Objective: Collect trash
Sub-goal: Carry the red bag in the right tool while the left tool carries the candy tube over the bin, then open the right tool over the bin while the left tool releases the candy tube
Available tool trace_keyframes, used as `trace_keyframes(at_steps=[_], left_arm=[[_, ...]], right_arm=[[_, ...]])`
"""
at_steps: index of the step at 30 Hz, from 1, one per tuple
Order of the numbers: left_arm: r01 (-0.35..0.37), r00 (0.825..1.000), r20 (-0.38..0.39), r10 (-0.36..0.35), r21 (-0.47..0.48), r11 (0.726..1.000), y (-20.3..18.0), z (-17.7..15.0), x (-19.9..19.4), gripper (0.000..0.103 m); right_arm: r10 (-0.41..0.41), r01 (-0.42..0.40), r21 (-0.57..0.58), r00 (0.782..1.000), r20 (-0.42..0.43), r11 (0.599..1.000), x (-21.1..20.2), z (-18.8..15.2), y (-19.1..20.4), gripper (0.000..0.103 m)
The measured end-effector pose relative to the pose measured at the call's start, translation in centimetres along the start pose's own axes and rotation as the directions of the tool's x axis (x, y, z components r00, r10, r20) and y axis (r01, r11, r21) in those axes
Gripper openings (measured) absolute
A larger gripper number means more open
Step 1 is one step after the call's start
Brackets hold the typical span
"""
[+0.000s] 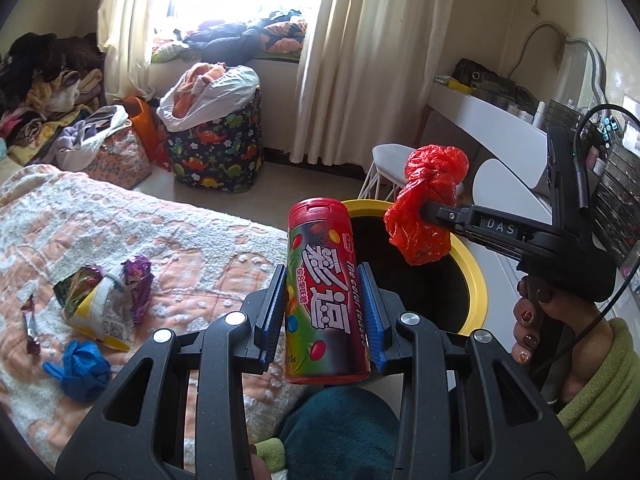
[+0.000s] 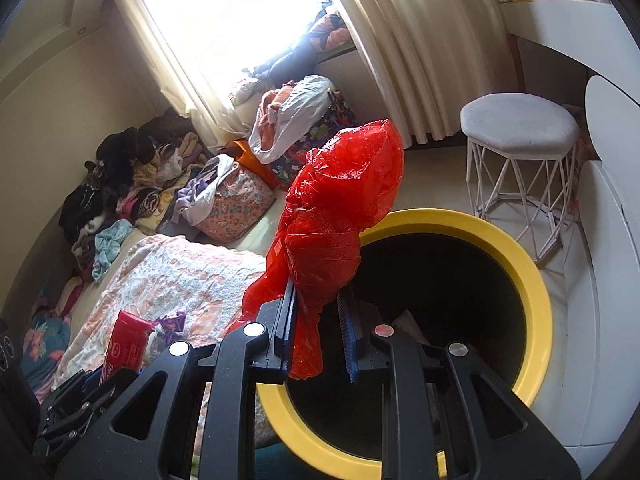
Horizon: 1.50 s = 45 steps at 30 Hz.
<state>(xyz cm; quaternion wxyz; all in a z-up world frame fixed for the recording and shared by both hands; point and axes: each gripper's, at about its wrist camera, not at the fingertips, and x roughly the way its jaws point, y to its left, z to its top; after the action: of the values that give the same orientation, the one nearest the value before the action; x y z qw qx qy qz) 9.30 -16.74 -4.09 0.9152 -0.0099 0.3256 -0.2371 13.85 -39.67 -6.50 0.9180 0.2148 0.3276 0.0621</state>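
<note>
Beside bed [image 1: 120,220], left gripper [image 1: 326,316] holds candy tube [image 1: 324,292] upright, cap up.

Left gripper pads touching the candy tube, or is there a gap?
Touching. In the left wrist view the left gripper has both blue pads pressed against the sides of the red candy tube, holding it off the bed.

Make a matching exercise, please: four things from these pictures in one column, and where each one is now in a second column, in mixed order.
Things:
1. candy tube
2. red plastic bag
3. blue wad
4. grey stool

Places:
A. lying on the bed cover
B. standing on the floor by the curtain
C. clamped in the left gripper
D. clamped in the right gripper, above the yellow-rimmed bin

Pairs: 1-C, 2-D, 3-A, 4-B
</note>
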Motion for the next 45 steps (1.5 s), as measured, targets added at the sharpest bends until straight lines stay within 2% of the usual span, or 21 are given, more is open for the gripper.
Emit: trace_keyframes(at_steps=[11,21,34,38,40,41,43,45], left_arm=[[0.021,0.999,-0.046,-0.019,0.041,0.999,-1.6,-0.3,2.6,0.028],[0.037,0.997,-0.064,-0.032,0.078,0.996,-2.7,-0.1,5.5,0.028],[0.041,0.995,-0.093,-0.038,0.027,0.999,-2.7,0.5,9.4,0.028],[0.051,0.993,-0.112,-0.047,0.030,0.998,-2.9,0.5,10.6,0.029],[0.053,0.991,-0.128,-0.048,0.033,0.998,-2.9,0.5,11.1,0.029],[0.050,0.990,-0.135,-0.046,0.027,0.998,-2.8,0.4,11.4,0.029],[0.052,0.989,-0.142,-0.050,0.008,0.999,-2.4,0.4,11.6,0.034],[0.048,0.990,-0.135,-0.048,-0.007,0.999,-1.9,0.6,11.3,0.056]], right_arm=[[-0.070,0.071,0.037,0.997,-0.023,0.997,0.5,-0.2,-2.8,0.019],[-0.082,0.086,0.061,0.994,-0.073,0.994,1.3,-0.6,-4.9,0.019],[-0.083,0.096,0.097,0.988,-0.129,0.991,2.2,-1.0,-6.7,0.021],[-0.088,0.101,0.103,0.988,-0.128,0.989,2.4,-0.9,-6.9,0.030],[-0.072,0.088,0.129,0.990,-0.124,0.988,2.3,-0.8,-7.2,0.038],[-0.060,0.077,0.144,0.991,-0.119,0.987,2.3,-0.8,-7.4,0.038],[-0.050,0.068,0.168,0.993,-0.108,0.983,2.1,-0.6,-7.6,0.041],[-0.059,0.075,0.170,0.994,-0.097,0.983,1.9,-0.4,-7.6,0.049]])
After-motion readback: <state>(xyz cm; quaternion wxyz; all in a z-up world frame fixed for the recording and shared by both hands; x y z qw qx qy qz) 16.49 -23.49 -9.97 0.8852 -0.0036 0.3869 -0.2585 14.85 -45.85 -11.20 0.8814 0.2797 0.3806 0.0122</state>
